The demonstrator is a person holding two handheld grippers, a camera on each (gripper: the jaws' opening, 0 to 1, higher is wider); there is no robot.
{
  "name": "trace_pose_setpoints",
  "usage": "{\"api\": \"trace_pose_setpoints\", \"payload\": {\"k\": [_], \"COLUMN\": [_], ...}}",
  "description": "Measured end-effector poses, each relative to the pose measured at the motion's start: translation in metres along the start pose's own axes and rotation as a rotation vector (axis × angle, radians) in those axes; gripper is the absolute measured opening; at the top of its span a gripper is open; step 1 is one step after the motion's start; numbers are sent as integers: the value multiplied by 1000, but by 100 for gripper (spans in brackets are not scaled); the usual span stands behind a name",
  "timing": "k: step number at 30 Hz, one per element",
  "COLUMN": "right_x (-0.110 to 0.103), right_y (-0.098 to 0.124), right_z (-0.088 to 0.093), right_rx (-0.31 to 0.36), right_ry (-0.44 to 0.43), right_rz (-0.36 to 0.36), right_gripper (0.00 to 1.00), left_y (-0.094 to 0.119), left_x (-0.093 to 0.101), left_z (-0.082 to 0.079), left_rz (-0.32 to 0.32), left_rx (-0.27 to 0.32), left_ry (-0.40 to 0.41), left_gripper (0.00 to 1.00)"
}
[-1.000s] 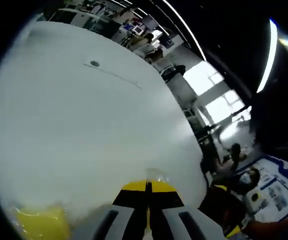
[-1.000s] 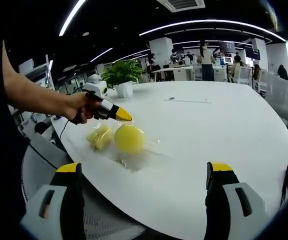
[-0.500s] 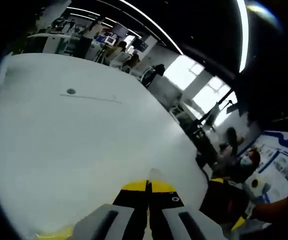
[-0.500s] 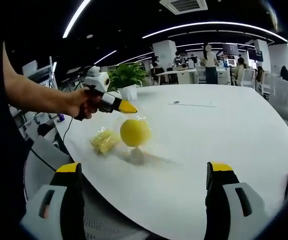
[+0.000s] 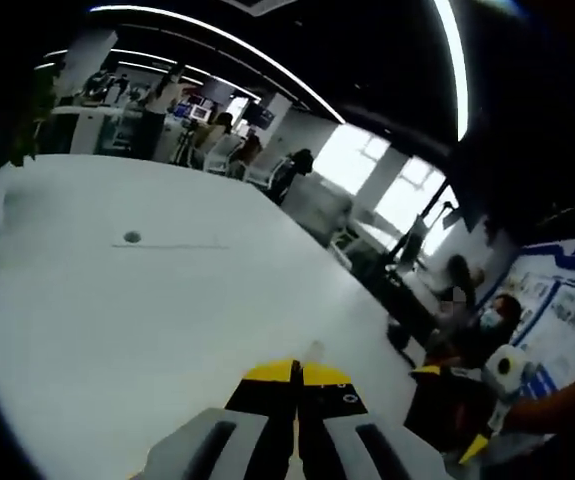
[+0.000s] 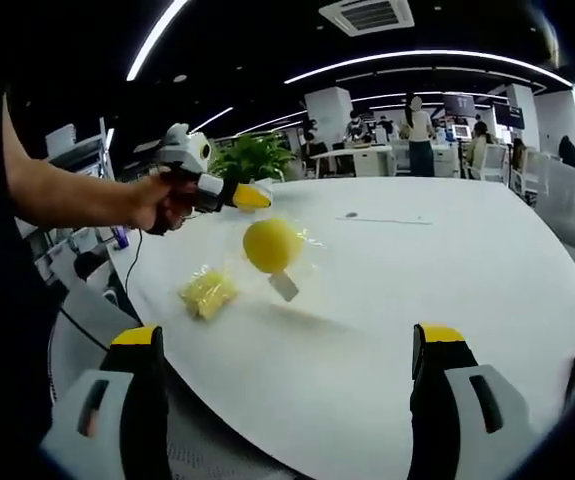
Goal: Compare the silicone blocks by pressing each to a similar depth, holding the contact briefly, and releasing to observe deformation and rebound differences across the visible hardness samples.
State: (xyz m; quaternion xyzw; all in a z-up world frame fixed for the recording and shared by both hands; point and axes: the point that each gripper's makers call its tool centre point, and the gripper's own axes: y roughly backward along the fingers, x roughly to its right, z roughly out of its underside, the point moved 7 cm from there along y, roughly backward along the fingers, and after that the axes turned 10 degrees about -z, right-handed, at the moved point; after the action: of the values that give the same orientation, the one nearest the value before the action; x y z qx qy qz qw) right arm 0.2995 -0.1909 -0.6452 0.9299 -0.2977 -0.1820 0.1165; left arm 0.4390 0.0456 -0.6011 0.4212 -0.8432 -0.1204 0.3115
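Left gripper (image 6: 252, 195): clenched on the clear bag holding a round yellow silicone ball (image 6: 271, 245), centre frame, lifted.
Right gripper (image 6: 287, 400): jaws released, empty.
Progress: pressing apparently not begun; yellow bagged block (image 6: 207, 292) lies on the white table (image 6: 447, 270).

Left gripper (image 6: 252, 196): yellow tips, black-grey body. Right gripper (image 6: 287, 350): grey fingers, black pads, yellow caps.

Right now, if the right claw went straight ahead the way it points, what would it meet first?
Probably the bare white table. The right claw is open, and the hanging yellow ball in its clear bag sits slightly left of that line, though depth is unclear.
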Motion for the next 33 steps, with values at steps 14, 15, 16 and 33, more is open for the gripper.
{"api": "trace_pose_setpoints", "payload": {"k": [14, 15, 16, 33], "right_x": [-6, -6, -6, -2], "right_y": [-1, -1, -1, -2], "right_z": [-9, -10, -11, -27], "right_rx": [30, 31, 34, 64], "right_ry": [11, 13, 16, 41], "right_rz": [-13, -12, -13, -24], "right_gripper": [96, 96, 96, 96], "left_y": [42, 45, 48, 91], "left_x": [36, 39, 42, 74], "left_z": [-66, -69, -72, -105], "left_rz": [75, 87, 89, 152], "left_rx": [169, 176, 183, 275], "left_ry": [-92, -103, -111, -193], "left_gripper": [0, 0, 0, 0]}}
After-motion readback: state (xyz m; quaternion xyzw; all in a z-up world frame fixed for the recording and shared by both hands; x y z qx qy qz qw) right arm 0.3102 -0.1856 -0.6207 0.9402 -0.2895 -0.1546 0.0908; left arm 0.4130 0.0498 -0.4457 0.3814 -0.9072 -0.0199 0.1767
